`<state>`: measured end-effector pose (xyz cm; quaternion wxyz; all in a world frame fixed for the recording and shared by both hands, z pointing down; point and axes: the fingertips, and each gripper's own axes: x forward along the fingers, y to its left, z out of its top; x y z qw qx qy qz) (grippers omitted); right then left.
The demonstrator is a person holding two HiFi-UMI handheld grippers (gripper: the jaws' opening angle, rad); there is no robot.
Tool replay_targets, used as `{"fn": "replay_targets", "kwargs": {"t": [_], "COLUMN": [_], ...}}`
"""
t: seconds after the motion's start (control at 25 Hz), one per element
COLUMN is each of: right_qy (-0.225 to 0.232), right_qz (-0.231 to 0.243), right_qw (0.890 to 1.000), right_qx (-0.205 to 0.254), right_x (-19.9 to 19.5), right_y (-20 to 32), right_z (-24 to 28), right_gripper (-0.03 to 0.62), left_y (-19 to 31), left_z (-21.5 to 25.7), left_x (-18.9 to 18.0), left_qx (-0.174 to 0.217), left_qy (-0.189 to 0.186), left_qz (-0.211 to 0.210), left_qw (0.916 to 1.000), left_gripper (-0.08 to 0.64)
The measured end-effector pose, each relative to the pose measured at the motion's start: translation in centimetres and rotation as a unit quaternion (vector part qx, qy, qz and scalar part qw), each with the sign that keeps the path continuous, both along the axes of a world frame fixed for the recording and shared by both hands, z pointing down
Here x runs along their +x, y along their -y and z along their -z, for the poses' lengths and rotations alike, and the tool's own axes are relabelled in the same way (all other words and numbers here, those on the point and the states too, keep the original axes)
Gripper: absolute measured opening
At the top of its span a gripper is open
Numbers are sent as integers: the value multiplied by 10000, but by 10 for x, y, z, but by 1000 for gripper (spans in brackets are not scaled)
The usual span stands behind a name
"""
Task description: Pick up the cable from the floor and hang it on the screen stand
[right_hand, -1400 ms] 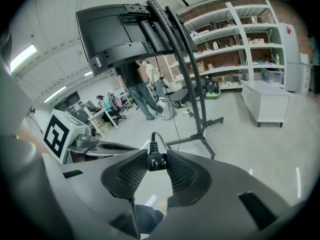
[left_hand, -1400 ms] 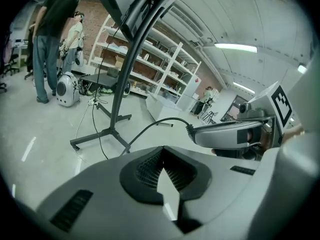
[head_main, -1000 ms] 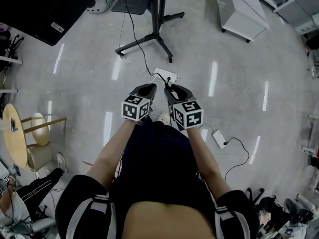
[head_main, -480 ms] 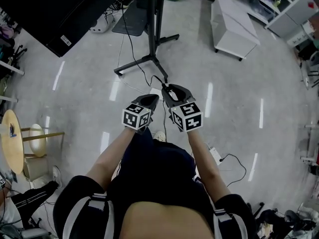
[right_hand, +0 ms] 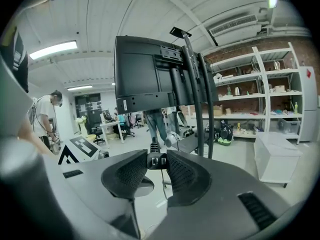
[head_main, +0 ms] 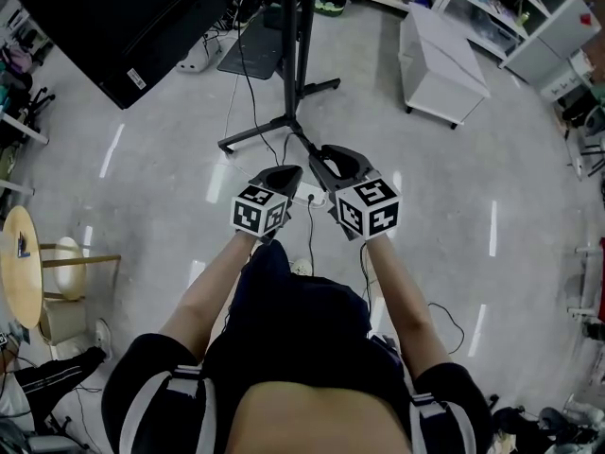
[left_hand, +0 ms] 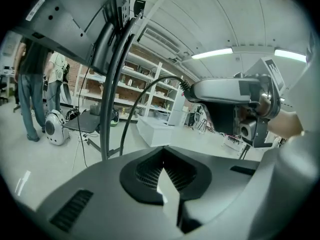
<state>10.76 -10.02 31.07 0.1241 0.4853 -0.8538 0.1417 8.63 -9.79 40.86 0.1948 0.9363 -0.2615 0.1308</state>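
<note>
Gripping a black plug (right_hand: 157,160) at its very tips, the right claw (right_hand: 156,157) is clamped on it from both sides, with the plug's metal contacts facing back toward the camera. The cable (left_hand: 134,109) leaves the plug and arcs downward in a loose curve, passing in front of the stand (left_hand: 112,84) in the left gripper view; in the right gripper view a short stretch of it hangs straight below the plug. The left claw (left_hand: 163,154) has its tips drawn together with nothing between them, only a thin wedge of light showing lower down between the pads. From the head view both claws are held out in front of the person, side by side and a little apart, pointing toward the stand's spread legs on the grey floor (head_main: 454,187). A white power strip (head_main: 317,197) shows on the floor between the two claws. The stand's pole rises to the dark screen (right_hand: 150,74), whose back faces the right claw. A white cabinet (head_main: 440,60) stands well off to the right, with shelves behind it. Another person (left_hand: 32,84) stands in the background beyond the screen.
</note>
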Motion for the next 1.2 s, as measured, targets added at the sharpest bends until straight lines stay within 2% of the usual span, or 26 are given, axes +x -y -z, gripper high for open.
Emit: {"fn": "replay_targets", "kwargs": {"t": [0.36,0.6,0.84,1.08,1.2], "right_qy": [-91,-155,-187,-100,-200], "right_qz": [343,496,553,406,348], "right_qw": [9978,9931,9870,9851,9827], "right_qx": [568,1050,1496,1668,1810], "right_x": [-36,-63,-84,-86,-88], "right_y": [24,55,89,124,143], "right_z": [52,96,151,191,211], "right_gripper": [135,135,135,135,135], "left_y": [46,73,105,133,152], "left_z": [64,94,140,185,202], "left_x": [-26,-54,-73,-79,-81], "left_qx": [304,611,831,1096,1173], "left_qy": [-603,-487,-633,-712,-737], "left_qz": [404,440,487,262,118], "left_qw": [9969,9960,9933,9911,9903], "left_gripper": [8,8,8,8,8]}}
